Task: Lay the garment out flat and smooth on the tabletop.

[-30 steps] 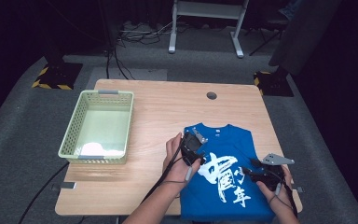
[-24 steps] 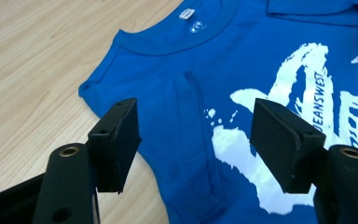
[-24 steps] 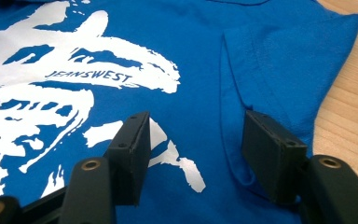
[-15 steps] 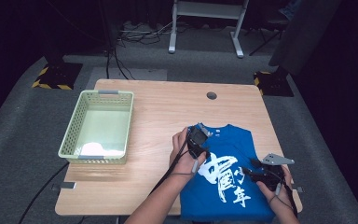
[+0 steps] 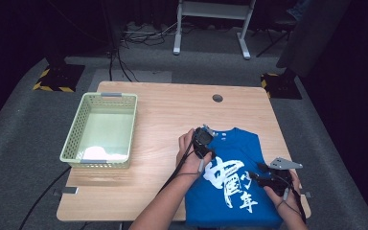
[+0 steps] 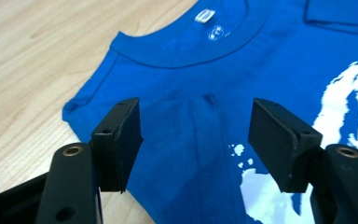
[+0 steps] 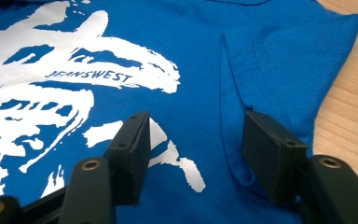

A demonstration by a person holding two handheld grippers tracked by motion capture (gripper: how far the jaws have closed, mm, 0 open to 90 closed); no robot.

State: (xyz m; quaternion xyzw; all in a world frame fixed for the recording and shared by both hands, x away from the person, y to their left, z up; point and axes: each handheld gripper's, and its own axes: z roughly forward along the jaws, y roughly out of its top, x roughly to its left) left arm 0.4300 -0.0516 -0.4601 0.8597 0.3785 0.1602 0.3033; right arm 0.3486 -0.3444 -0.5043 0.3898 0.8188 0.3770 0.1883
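Note:
A blue T-shirt (image 5: pixel 235 184) with white printed characters lies flat on the right half of the wooden table (image 5: pixel 163 110), folded narrow, collar at the far end. My left gripper (image 5: pixel 204 137) hovers low over the shirt's near-left shoulder, just below the collar. In the left gripper view its jaws (image 6: pixel 196 116) stand open above a folded sleeve seam (image 6: pixel 205 126), the collar (image 6: pixel 191 51) ahead, and nothing is gripped. My right gripper (image 5: pixel 258 174) rests at the shirt's right side; its open jaws (image 7: pixel 193 130) straddle the folded right sleeve edge (image 7: pixel 242 93) beside the white print (image 7: pixel 84 51).
A pale green plastic basket (image 5: pixel 72 139) sits on the table's left half with something white (image 5: pixel 96 152) in its near end. A round cable hole (image 5: pixel 217 98) lies at the table's far side. A metal stand (image 5: pixel 211 19) is on the floor beyond.
My left hand has moved right and down, from beside the shirt's left edge to over its shoulder near the collar. The right hand has stayed put.

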